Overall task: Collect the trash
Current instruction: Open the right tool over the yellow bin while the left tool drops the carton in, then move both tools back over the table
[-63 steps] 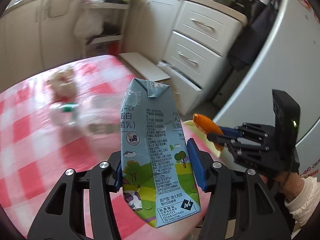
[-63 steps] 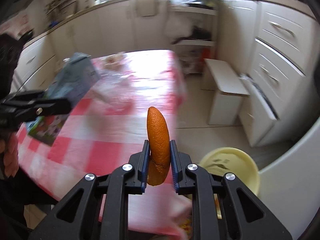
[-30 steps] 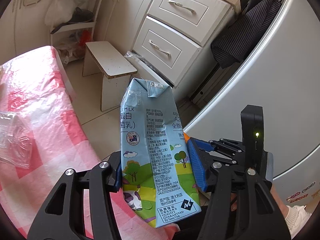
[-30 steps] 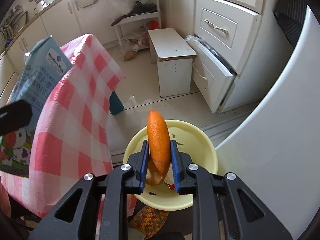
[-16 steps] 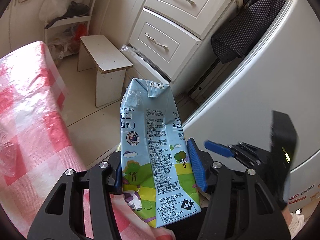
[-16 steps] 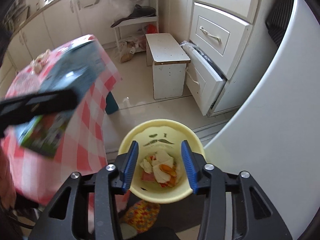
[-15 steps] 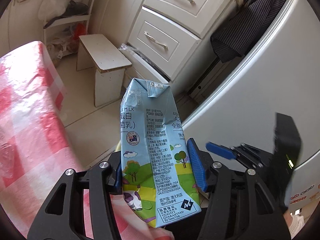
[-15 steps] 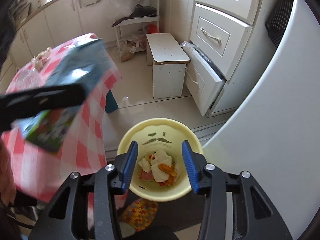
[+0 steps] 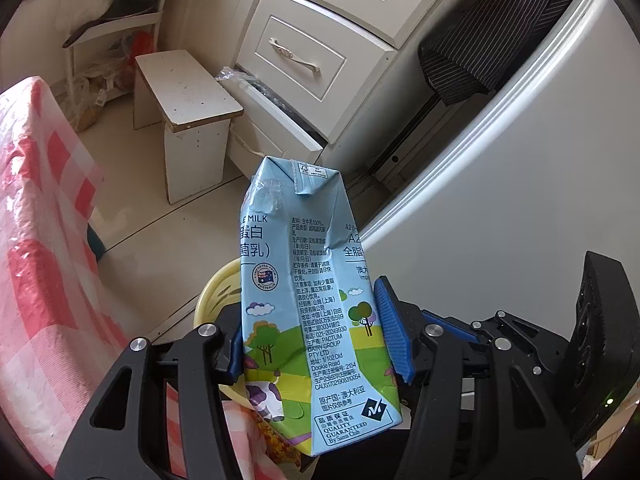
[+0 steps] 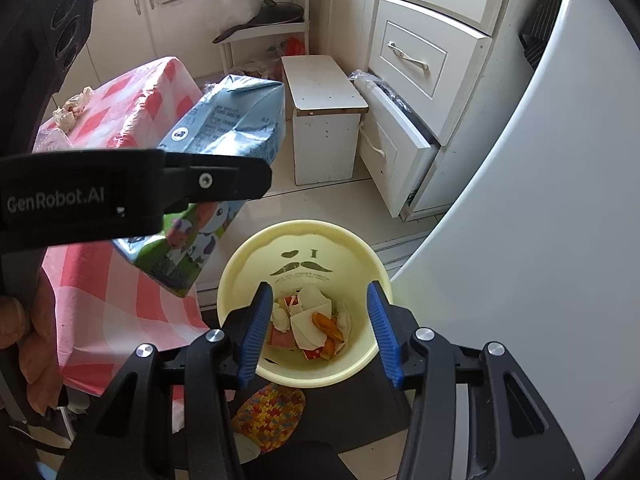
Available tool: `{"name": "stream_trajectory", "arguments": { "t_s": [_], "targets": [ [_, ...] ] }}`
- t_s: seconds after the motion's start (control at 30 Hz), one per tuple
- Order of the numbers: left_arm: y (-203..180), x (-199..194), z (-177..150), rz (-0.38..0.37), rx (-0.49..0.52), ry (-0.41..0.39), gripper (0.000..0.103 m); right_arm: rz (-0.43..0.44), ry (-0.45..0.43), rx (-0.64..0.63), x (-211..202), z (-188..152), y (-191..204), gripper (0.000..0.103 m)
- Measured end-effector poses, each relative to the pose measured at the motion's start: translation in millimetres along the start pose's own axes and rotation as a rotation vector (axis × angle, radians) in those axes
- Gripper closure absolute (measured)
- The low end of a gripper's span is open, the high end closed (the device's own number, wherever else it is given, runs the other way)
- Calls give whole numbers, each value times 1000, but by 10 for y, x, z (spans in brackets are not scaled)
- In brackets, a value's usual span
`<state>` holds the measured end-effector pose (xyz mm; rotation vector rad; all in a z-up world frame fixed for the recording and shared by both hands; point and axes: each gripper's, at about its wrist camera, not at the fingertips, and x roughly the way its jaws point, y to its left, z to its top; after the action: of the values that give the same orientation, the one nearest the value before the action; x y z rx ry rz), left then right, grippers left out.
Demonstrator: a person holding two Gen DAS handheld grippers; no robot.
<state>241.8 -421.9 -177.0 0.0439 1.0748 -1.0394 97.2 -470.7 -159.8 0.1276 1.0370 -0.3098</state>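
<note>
My left gripper [image 9: 316, 336] is shut on a light blue milk carton [image 9: 308, 300] and holds it in the air; part of the yellow bin's rim [image 9: 212, 292] shows behind it. In the right wrist view the carton [image 10: 224, 128] hangs left of and above the yellow trash bin [image 10: 360, 248]. My right gripper [image 10: 318, 332] is open and empty, right above the bin. Inside the bin lie the orange peel [image 10: 326, 326] and crumpled paper scraps [image 10: 308, 308].
The table with the red-checked cloth [image 10: 120, 300] stands left of the bin, with crumpled tissue [image 10: 72, 108] at its far end. A white stool [image 10: 324, 120], an open drawer [image 10: 396, 148] and the white fridge [image 10: 520, 240] surround the bin.
My right gripper opened and the orange peel dropped into the bin. My left gripper has carried the milk carton off the table to beside the bin.
</note>
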Motion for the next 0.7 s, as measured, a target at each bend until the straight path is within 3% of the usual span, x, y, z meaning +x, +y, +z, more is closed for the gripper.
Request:
{"name": "stream_trajectory", "arguments": {
  "t_s": [0.13,0.33,0.57,0.7],
  "targets": [
    [-8,95,35,14,-8,30,48,-9,7,-4,4,-10,-4,52],
    [-40,229,92,31,-26,61,30,-9,28,-1,65,-14,-7,52],
    [3,-219,169,78,2,-40,26,55,-4,8,13,45,65,49],
    [235,-873,289,198,19,-178,18,92,-59,-30,-104,101,228,45]
  ]
}}
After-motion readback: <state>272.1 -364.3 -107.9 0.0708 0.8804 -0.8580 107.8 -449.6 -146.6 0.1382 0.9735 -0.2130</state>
